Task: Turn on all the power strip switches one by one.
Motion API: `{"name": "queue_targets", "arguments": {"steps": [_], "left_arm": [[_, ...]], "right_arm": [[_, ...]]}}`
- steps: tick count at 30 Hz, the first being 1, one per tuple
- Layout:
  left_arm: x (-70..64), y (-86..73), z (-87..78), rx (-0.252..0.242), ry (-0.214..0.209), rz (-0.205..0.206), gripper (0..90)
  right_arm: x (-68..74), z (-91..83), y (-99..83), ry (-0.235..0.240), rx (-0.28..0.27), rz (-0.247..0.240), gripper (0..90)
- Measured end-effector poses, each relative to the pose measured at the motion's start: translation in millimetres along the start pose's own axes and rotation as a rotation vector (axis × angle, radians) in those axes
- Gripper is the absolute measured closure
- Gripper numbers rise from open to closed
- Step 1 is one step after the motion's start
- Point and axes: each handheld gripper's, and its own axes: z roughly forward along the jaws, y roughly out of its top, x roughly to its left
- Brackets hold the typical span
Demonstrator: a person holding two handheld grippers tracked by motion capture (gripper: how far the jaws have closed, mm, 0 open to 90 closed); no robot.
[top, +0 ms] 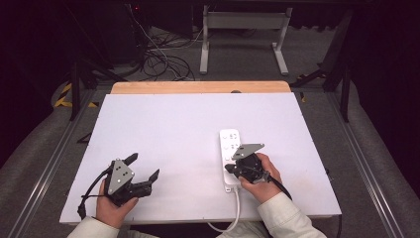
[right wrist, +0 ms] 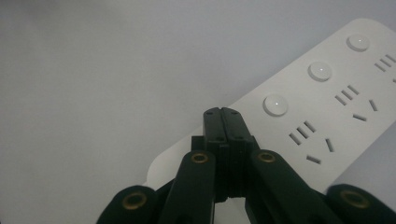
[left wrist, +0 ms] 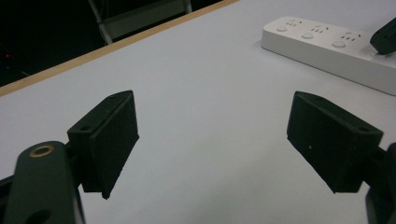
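A white plastic power strip (top: pixel 229 158) with three round white buttons and three socket groups lay lengthwise on the white rectangular tabletop (top: pixel 168 144), right of centre in the high view, its white cable (top: pixel 233 213) leaving the near end and dropping over the table's bottom edge. A strip of bare wood edging (top: pixel 200 87) showed along the table's far side.

The right gripper (top: pixel 231 169), black with a grey three-cornered plate on top, sat in the lower right of the high view, held by the person's right hand (top: pixel 265 181). In the right gripper view its jaws were pressed together with nothing between them, and the closed tip (right wrist: pixel 222 114) lay over the near end of the power strip (right wrist: pixel 336 98), just below and left of the nearest round button (right wrist: pixel 275 104). Whether the tip touched the strip's surface could not be told.

The left gripper (top: pixel 143 166), of the same build, sat in the lower left of the high view, held by the person's left hand (top: pixel 113 208). Its jaws stood spread wide; in the left gripper view the two black pads (left wrist: pixel 109 140) framed bare white tabletop. The power strip (left wrist: pixel 327 46) appeared in the upper right of that view, well apart from the left gripper. The right gripper's black tip (left wrist: pixel 385 37) showed at that view's right edge, over the strip.
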Motion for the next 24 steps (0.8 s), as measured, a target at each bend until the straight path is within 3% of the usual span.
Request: {"name": "queue_targets", "arguments": {"steps": [15, 24], "left_arm": [[-0.5, 0.1, -0.1, -0.002, 0.002, 0.002, 16.9], [-0.9, 0.1, -0.3, 0.000, 0.006, 0.001, 16.9]], "right_arm": [[0.3, 2.1, -4.5, -0.002, -0.017, 0.012, 90.0], [4.1, 3.8, -3.0, -0.019, -0.001, 0.018, 90.0]]}}
